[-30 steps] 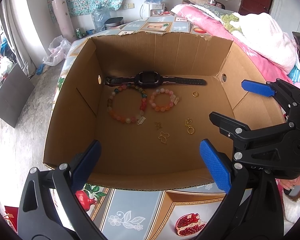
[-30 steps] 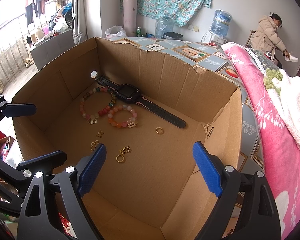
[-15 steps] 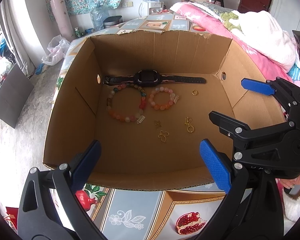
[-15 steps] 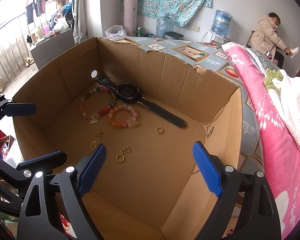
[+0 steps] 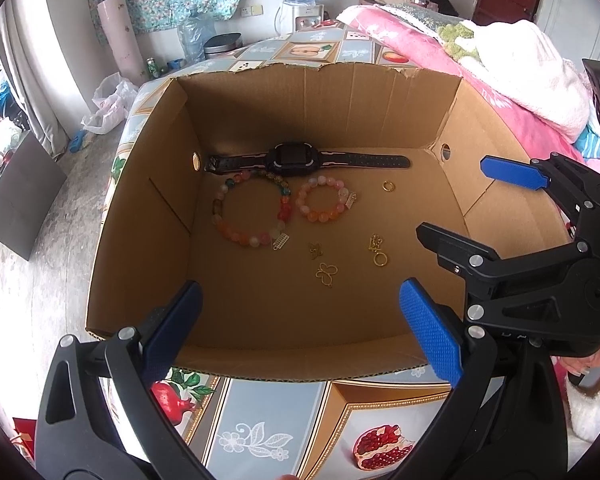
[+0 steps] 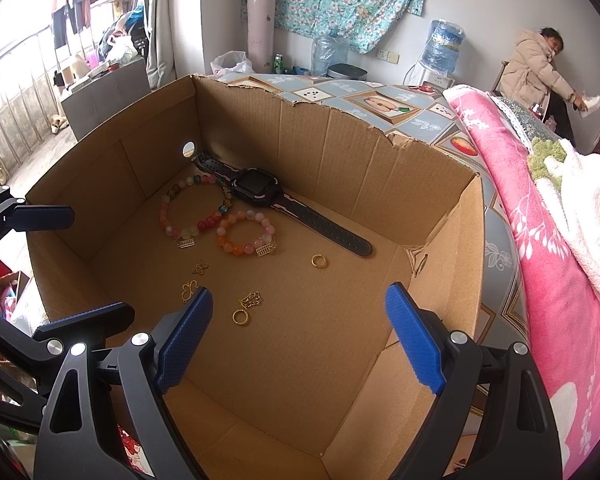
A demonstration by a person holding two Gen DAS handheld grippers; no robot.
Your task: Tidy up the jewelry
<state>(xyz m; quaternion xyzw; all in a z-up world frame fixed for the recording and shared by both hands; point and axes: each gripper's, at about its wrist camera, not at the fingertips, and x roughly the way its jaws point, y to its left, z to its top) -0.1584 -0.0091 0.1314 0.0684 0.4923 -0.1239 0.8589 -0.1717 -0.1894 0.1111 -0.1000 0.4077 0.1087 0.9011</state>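
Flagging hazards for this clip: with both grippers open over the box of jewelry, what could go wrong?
1. The thin gold butterfly charm lies flat on the cardboard box floor; wide blue pads may slip off it.
2. The large multicoloured bead bracelet touches the black smartwatch; lifting one could drag the other.

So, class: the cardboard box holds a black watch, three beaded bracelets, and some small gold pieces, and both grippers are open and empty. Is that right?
Not quite. The left wrist view shows two beaded bracelets, not three: a larger one and a smaller one. The rest stands: black watch and small gold pieces in the cardboard box, left gripper and right gripper open and empty.
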